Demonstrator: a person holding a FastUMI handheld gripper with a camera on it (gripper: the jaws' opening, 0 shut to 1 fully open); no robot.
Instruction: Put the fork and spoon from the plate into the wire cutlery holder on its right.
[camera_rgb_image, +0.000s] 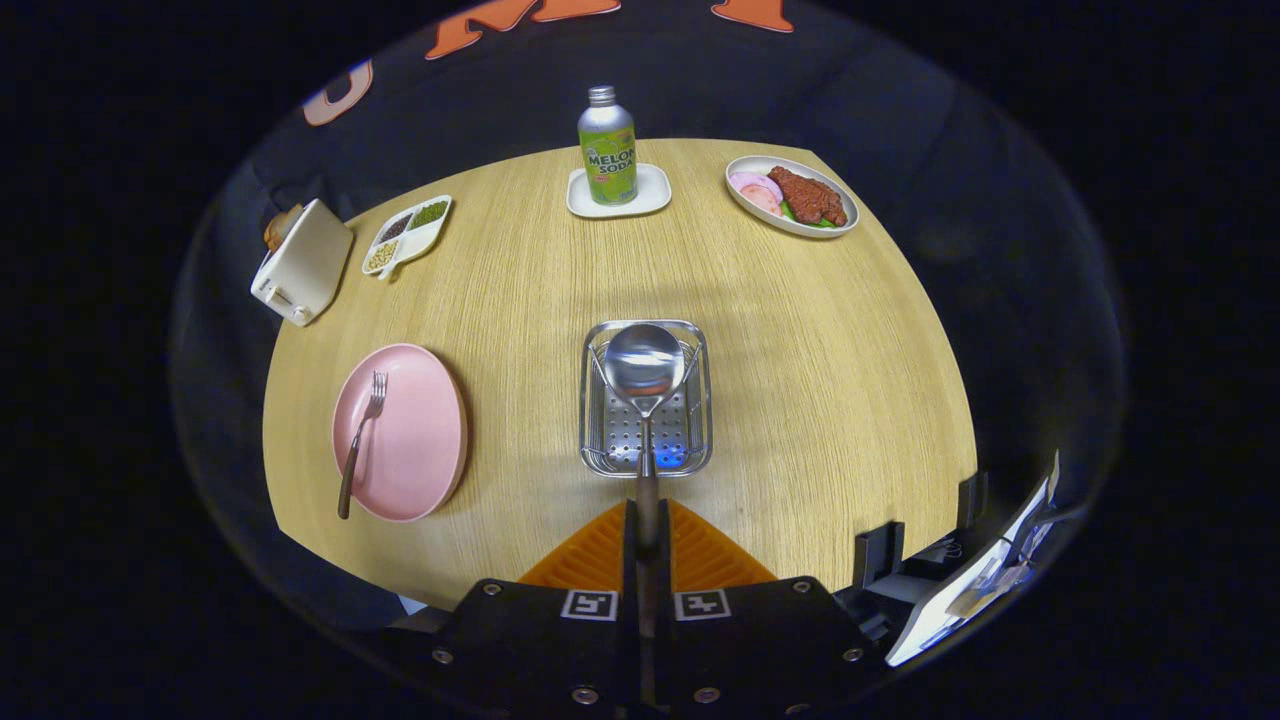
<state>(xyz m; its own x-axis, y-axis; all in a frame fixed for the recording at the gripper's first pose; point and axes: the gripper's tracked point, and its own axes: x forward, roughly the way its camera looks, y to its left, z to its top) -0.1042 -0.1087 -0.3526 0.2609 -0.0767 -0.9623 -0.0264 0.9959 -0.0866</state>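
Fingers (647, 540) clamped on the spoon (645, 365) handle, its bowl at 12 o'clock, over the wire cutlery holder (646, 398). At 10 o'clock of the fingers: pink plate (415, 450) carrying the fork (360, 435), on the worktop (800, 380). Far side, left to right: toaster (300, 262), divided dish (408, 235), soda bottle (607, 148), food plate (792, 196).

Your light wooden worktop (800, 400) carries a pink round plate (415, 450), wire cutlery holder (695, 400), cream toaster (300, 265), white divided dish (408, 235), white square coaster (650, 190) and white oval food plate (745, 195).
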